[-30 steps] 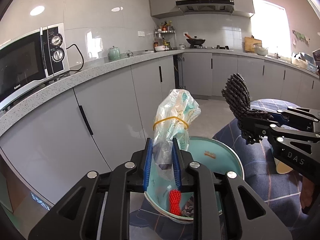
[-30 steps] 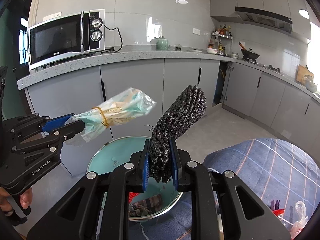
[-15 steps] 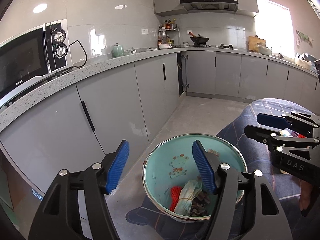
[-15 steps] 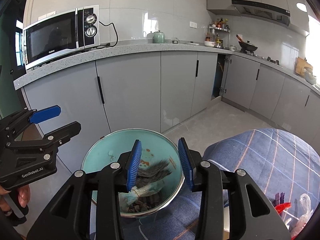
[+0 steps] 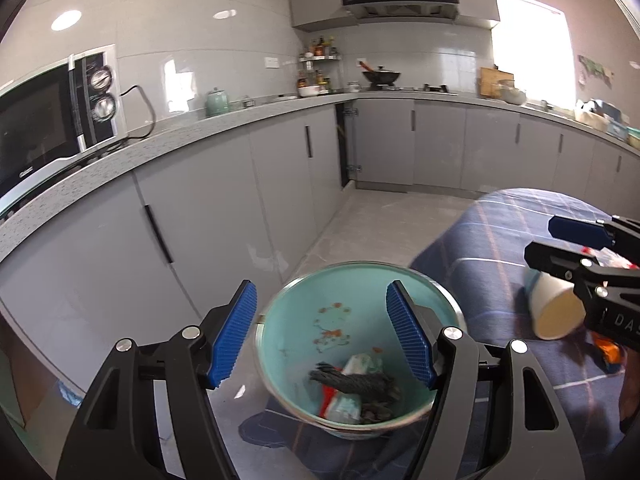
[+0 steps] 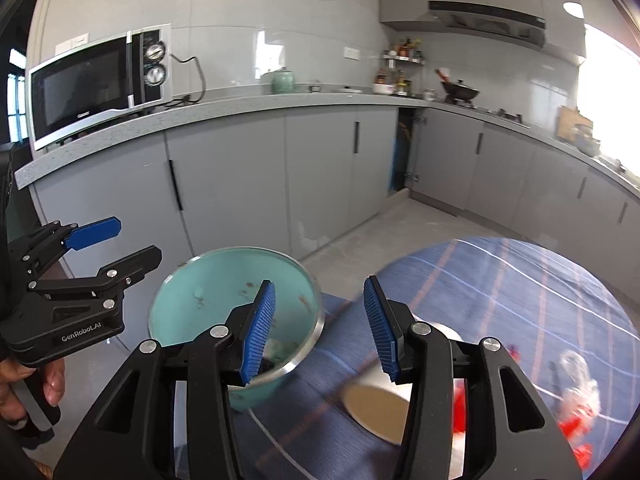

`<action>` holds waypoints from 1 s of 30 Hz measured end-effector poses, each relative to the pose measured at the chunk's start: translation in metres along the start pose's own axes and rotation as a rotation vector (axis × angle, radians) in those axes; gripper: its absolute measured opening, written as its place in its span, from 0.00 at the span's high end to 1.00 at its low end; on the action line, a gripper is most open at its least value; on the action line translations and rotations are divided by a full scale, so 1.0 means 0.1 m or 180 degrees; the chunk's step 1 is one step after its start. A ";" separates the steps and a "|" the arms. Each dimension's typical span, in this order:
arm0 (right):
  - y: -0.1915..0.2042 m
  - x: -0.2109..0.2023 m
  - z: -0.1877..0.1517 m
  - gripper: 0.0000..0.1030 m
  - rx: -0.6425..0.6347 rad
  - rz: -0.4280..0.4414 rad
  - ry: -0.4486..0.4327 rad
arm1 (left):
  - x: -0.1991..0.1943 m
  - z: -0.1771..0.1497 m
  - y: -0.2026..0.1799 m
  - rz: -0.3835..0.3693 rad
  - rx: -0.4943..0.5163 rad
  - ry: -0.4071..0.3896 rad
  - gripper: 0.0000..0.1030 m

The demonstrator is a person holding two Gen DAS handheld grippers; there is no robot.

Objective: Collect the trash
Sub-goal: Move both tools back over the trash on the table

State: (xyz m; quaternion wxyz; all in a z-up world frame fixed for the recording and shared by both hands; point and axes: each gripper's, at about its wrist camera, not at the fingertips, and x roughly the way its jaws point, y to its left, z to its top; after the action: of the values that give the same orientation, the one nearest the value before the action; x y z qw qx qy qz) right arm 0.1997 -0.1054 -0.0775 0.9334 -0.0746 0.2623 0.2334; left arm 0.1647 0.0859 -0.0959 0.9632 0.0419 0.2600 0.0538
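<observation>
Left gripper (image 5: 322, 334): its 2 blue fingers (image 5: 234, 334) are spread wide and hold nothing, and the teal bin (image 5: 304, 304) sits directly between and beyond them on the edge of the blue plaid table (image 5: 496, 240), containing a black knitted piece (image 5: 356, 381), a pale green plastic bag (image 5: 362, 364) and a red scrap (image 5: 329, 394). Right gripper (image 6: 320, 330): its 2 fingers (image 6: 259, 332) are likewise parted wide and empty, with the bin beyond the left finger and a white paper cup (image 6: 374, 410) lying on its side below and between the fingers. Right of the right finger, blurred red and clear wrappers (image 6: 576, 396) lie on the table.
</observation>
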 end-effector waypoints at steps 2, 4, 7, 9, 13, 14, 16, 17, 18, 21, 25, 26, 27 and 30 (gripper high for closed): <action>-0.08 -0.13 -0.04 0.53 0.0024 -0.0049 -0.0019 | -0.05 -0.01 -0.16 -0.0082 0.0089 -0.0011 0.34; -0.21 -0.32 -0.12 0.51 0.0041 -0.0170 -0.0048 | -0.10 -0.02 -0.34 -0.0197 0.0184 -0.0017 0.34; -0.45 -0.62 -0.25 0.48 0.0128 -0.0377 -0.0084 | -0.17 -0.04 -0.63 -0.0346 0.0366 -0.0047 0.34; -0.64 -0.81 -0.37 0.48 0.0202 -0.0574 -0.0086 | -0.21 -0.06 -0.80 -0.0430 0.0446 -0.0055 0.34; -0.99 -1.09 -0.61 0.47 0.0425 -0.0905 -0.0031 | -0.25 -0.09 -1.08 -0.0560 0.0574 -0.0061 0.34; -1.08 -1.16 -0.70 0.46 0.0488 -0.0985 -0.0017 | -0.27 -0.09 -1.15 -0.0597 0.0599 -0.0062 0.34; -1.18 -1.25 -0.81 0.45 0.0548 -0.1079 0.0006 | -0.29 -0.11 -1.25 -0.0637 0.0647 -0.0081 0.34; -1.21 -1.27 -0.86 0.44 0.0564 -0.1101 0.0018 | -0.30 -0.11 -1.32 -0.0666 0.0672 -0.0092 0.34; -1.25 -1.29 -0.92 0.44 0.0581 -0.1137 0.0039 | -0.28 -0.12 -1.37 -0.0683 0.0685 -0.0096 0.34; -1.33 -1.32 -1.03 0.44 0.0666 -0.1149 0.0061 | -0.18 -0.14 -1.48 -0.0697 0.0759 -0.0051 0.34; -1.32 -1.29 -1.11 0.43 0.0682 -0.1123 0.0064 | -0.06 -0.21 -1.61 -0.0682 0.0843 -0.0009 0.34; -1.32 -1.28 -1.12 0.43 0.0689 -0.1109 0.0067 | -0.04 -0.20 -1.62 -0.0681 0.0862 -0.0009 0.34; -1.32 -1.27 -1.14 0.43 0.0694 -0.1104 0.0071 | 0.00 -0.21 -1.64 -0.0685 0.0882 -0.0003 0.34; -1.34 -1.24 -1.15 0.43 0.0730 -0.1077 0.0074 | 0.12 -0.23 -1.67 -0.0677 0.0888 0.0023 0.34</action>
State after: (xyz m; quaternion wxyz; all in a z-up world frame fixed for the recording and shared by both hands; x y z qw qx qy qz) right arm 0.1174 -0.3025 -0.1083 0.9586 -0.0136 0.2816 0.0410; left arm 0.1770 -0.0765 -0.1393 0.9474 0.1472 0.2713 -0.0848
